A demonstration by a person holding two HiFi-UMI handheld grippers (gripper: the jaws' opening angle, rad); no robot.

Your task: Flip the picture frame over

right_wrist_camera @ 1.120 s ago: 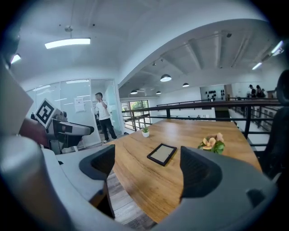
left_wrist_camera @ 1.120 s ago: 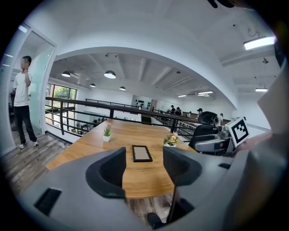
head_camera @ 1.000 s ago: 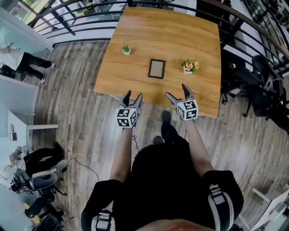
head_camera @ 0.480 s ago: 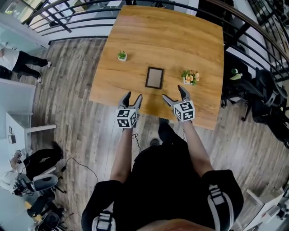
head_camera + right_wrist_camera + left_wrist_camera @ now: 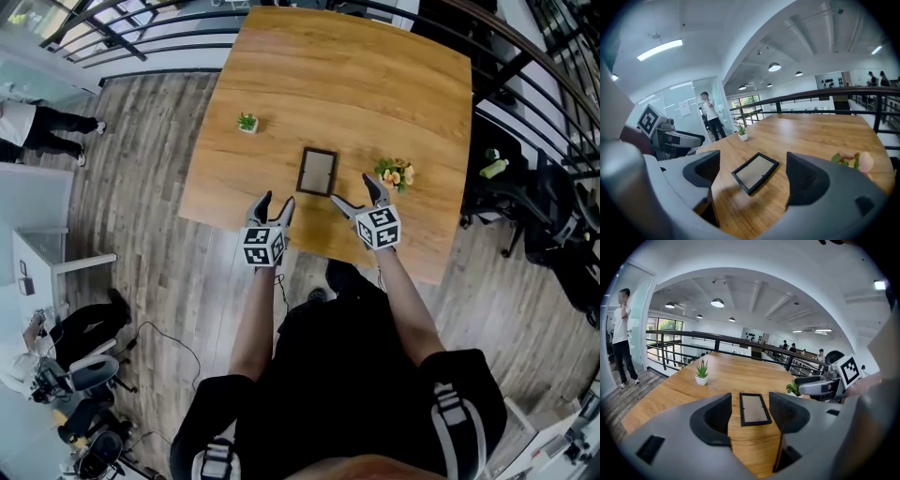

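Floorboards [image 5: 141, 216] at the far left carry a standing person [image 5: 33, 127] in a white top and dark trousers, well apart from the wooden table [image 5: 347, 84]. On the table's left part stands a small potted succulent [image 5: 247, 123] in a white pot, upright and alone.

Next comes the left gripper [image 5: 275, 201], held at the table's near edge. Its fingers are spread moderately and hold nothing. In the left gripper view the gap between them shows only bare wood and, farther off, the frame.

The picture frame [image 5: 318, 172] lies flat on the table near the middle of its near half, between the two plants. It is a dark rectangle with a pale grey panel facing up, its long sides running away from the person. Neither gripper touches it.

Just right of the frame's near corner hangs the right gripper [image 5: 353, 190], over the tabletop. Its fingers are wide apart and empty. Its own view looks past them onto the frame, which lies slantwise beyond the tips.

Close to the right of that gripper stands a flower pot [image 5: 396, 173] with pink and orange blooms, near the frame but not against it. Beyond the table's right edge are a dark railing [image 5: 525, 66] and dark office chairs [image 5: 562, 230].
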